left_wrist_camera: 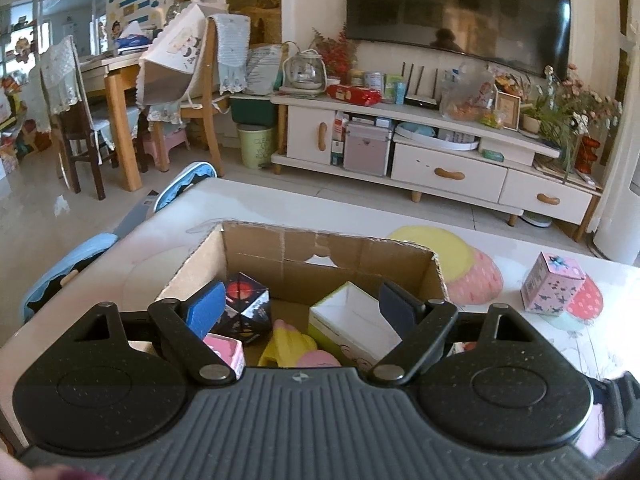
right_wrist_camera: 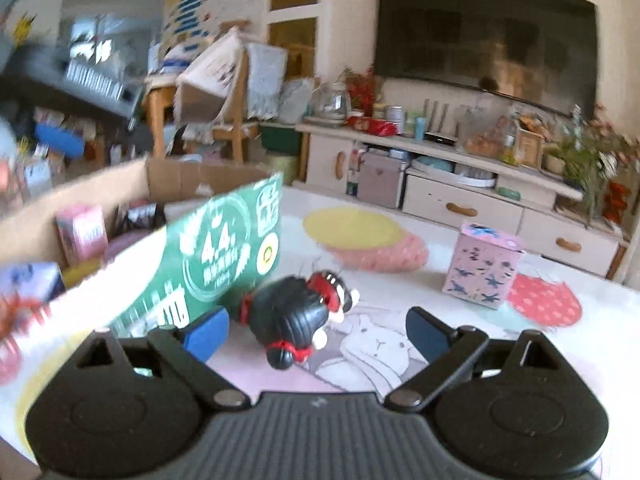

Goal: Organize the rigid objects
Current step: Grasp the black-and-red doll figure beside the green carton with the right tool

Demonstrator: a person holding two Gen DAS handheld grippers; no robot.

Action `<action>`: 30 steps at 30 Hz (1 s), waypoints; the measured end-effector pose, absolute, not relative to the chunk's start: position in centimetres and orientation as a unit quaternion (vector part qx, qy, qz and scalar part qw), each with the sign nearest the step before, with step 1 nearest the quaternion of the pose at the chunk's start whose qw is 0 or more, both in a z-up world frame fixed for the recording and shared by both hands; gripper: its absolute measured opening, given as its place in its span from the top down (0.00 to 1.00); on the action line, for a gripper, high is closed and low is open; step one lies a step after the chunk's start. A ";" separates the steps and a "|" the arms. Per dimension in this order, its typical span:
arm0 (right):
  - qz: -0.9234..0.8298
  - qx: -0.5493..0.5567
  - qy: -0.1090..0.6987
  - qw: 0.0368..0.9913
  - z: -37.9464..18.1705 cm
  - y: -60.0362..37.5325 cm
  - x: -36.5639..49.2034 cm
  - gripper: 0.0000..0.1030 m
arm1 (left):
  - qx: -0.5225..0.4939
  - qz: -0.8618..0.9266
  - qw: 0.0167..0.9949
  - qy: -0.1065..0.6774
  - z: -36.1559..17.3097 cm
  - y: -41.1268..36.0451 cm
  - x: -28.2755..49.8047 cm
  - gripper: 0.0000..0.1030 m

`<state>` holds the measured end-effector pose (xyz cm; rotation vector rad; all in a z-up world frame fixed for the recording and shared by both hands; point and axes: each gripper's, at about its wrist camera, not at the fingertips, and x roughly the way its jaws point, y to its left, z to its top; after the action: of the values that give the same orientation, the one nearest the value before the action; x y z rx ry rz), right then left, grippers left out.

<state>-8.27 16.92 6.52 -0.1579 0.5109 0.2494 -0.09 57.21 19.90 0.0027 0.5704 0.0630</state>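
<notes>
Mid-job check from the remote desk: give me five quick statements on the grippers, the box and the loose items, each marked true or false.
1. The left gripper is open, holding nothing. True.
2. The right gripper is shut on the black figurine. False: its jaws stand wide apart and the figurine lies on the table between them.
3. The cardboard box already holds several items. True.
4. The pink box is inside the cardboard box. False: it stands on the table, apart from it.
5. The black figurine stands upright. False: it lies on its side beside the cardboard box.
</notes>
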 end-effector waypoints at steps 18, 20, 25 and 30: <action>0.262 -0.171 0.273 0.910 3.6 16.2 -1.5 0.01 | 0.025 0.015 0.957 0.289 19.6 57.4 0.1 0.00; 0.277 -0.175 0.274 0.904 3.4 16.2 -0.9 0.01 | 0.030 0.012 0.957 0.290 19.6 57.3 0.1 0.00; 0.296 -0.190 0.278 0.894 3.0 16.8 0.1 0.01 | 0.034 0.007 0.957 0.289 19.5 57.4 0.1 0.00; 0.311 -0.177 0.282 0.890 2.8 16.6 0.5 0.03 | 0.037 0.006 0.956 0.292 19.3 57.4 0.2 0.00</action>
<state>0.50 16.64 2.84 -0.3683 0.5845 0.6452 0.22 57.45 19.32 0.0759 0.5919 0.0113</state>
